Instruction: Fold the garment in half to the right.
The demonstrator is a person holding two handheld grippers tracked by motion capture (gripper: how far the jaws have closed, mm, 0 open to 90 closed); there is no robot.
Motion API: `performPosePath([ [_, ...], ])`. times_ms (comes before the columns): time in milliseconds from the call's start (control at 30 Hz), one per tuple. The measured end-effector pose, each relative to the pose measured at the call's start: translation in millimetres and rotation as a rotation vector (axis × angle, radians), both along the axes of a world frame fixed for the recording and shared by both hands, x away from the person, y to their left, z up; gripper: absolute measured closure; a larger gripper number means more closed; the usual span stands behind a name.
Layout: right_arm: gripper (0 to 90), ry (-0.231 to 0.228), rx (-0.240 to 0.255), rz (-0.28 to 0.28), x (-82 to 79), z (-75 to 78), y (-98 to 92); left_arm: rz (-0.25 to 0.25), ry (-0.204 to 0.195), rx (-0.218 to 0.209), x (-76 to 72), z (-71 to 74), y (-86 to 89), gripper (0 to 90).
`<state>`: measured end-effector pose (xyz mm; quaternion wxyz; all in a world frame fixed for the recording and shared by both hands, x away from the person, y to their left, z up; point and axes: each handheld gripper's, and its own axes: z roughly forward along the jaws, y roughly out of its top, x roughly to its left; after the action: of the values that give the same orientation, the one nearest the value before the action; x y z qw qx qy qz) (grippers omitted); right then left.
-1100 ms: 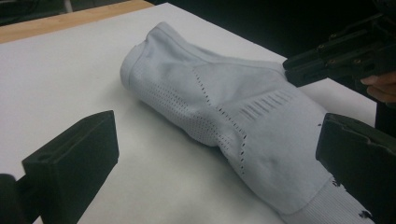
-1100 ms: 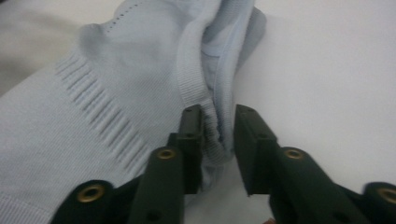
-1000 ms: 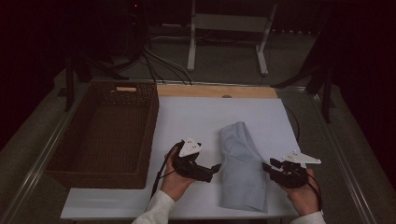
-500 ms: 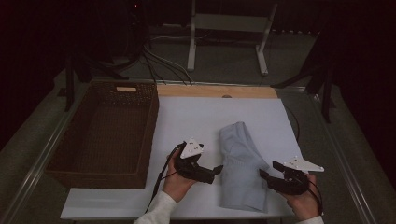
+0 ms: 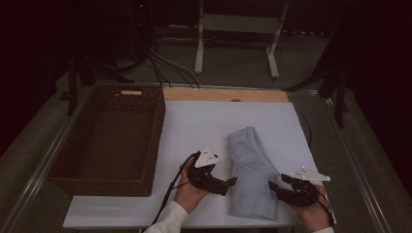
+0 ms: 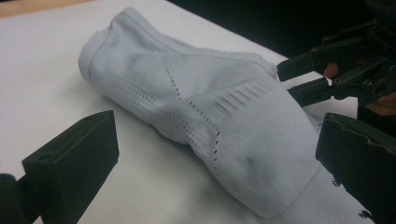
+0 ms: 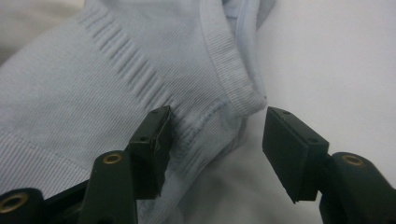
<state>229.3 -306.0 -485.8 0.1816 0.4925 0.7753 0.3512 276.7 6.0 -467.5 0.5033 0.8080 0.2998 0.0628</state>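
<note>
A pale blue knitted garment (image 5: 250, 165) lies folded on the white board (image 5: 204, 121), right of its middle. My left gripper (image 5: 231, 185) is at the garment's left edge and points right at it. In the left gripper view its jaws stand wide open with the garment (image 6: 210, 102) between and beyond them, and my left gripper (image 6: 219, 140) holds nothing. My right gripper (image 5: 276, 183) is at the garment's near right edge. Its jaws have just been closing. The ribbed hem (image 7: 233, 79) lies between them; my right gripper (image 7: 215, 135) has one pad against the cloth and the other apart.
A dark wicker basket (image 5: 104, 182) stands left of the board with nothing in it. A wooden strip (image 5: 223, 94) runs along the board's far edge. Behind the table are a white stand (image 5: 238, 24) and cables (image 5: 160, 63). The table's metal rim (image 5: 359, 174) runs along the right.
My right gripper has shifted slightly toward the near edge, staying at the garment's right side. The left gripper and the garment have not moved.
</note>
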Motion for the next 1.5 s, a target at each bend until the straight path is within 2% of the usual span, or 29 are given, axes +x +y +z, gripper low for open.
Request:
performPosePath([
  [400, 46.1, 0.036, -0.031, -0.010, 2.9, -6.6, 0.4, 0.018, 0.025, 0.064, -1.5, -14.2, -16.8, 15.8],
  [700, 51.7, 0.053, -0.046, -0.005, 3.9, -7.6, -0.4, 0.010, 0.046, 0.080, 0.1, -21.7, -24.4, 17.0],
  [1033, 58.3, 0.066, -0.073, -0.004, 3.3, -8.3, 0.8, -0.026, 0.065, 0.103, -2.4, -29.7, -33.8, 20.0],
  [1400, 80.1, 0.082, -0.090, 0.026, 2.1, -8.4, 2.4, -0.075, 0.084, 0.118, -4.8, -36.3, -46.4, 29.7],
  [1500, 82.4, 0.087, -0.090, 0.035, 2.3, -8.7, 2.1, -0.082, 0.092, 0.111, -5.1, -36.5, -47.1, 34.3],
])
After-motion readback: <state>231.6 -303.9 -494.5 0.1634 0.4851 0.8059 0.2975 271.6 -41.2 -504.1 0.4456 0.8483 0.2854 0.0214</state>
